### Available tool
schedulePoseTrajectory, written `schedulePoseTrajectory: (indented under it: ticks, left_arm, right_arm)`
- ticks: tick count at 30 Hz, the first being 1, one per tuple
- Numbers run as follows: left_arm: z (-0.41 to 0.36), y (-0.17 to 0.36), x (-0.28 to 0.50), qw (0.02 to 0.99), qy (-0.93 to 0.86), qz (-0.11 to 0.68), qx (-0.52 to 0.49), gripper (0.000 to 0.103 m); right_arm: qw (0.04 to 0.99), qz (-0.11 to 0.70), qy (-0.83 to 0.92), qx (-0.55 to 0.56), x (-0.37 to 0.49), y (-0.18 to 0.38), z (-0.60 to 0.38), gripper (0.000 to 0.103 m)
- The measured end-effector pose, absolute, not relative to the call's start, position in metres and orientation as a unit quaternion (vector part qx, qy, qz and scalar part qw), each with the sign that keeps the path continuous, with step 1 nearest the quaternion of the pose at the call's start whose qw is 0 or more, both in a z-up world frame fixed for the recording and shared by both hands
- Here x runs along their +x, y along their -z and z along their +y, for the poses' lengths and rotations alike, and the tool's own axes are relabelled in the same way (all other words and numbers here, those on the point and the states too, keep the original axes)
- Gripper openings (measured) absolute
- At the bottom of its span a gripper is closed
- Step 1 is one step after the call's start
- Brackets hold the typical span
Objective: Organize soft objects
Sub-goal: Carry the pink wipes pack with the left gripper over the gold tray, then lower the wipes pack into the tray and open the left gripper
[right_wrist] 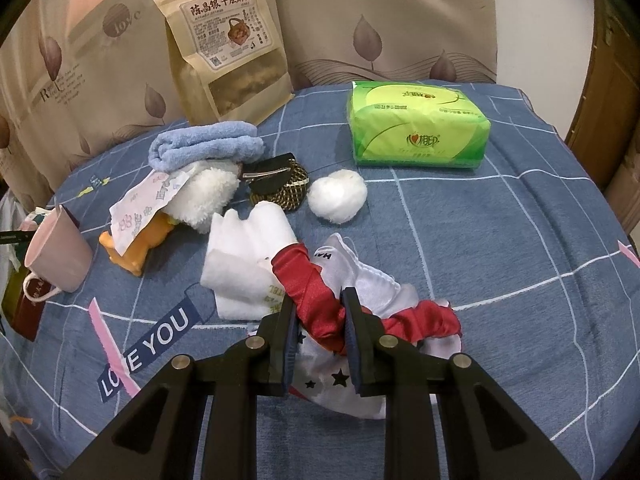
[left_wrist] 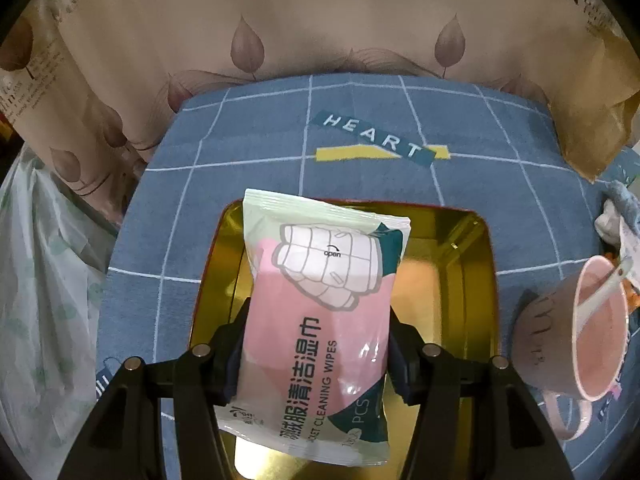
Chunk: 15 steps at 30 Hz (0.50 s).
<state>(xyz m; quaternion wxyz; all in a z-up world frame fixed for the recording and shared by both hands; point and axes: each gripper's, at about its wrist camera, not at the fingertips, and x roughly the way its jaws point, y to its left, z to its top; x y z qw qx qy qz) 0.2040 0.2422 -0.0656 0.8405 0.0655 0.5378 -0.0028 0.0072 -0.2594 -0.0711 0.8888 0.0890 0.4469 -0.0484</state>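
Left gripper (left_wrist: 316, 344) clamped on wipes pack (left_wrist: 324, 304), long axis running away from fingers, hanging centre-frame directly over gold tin (left_wrist: 472, 280); right gripper (right_wrist: 320, 320) pinched on red scrunchie (right_wrist: 316, 296), lower centre, atop white cloth (right_wrist: 360, 384).

Pink wet-wipes pack (left_wrist: 320, 320) held lengthwise above gold tin (left_wrist: 460, 280); red scrunchie (right_wrist: 320, 300) draped over white cloth (right_wrist: 360, 280).
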Motion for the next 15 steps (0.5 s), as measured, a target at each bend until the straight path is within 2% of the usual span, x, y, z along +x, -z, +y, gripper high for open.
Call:
schedulePoseTrajectory:
  ticks: [15]
  left_arm:
    - [0.26, 0.098, 0.219, 0.827, -0.012, 0.559, 0.057, 0.06]
  right_arm:
    - [0.887, 0.453, 0.048, 0.079, 0.009, 0.074, -0.255, 0.022]
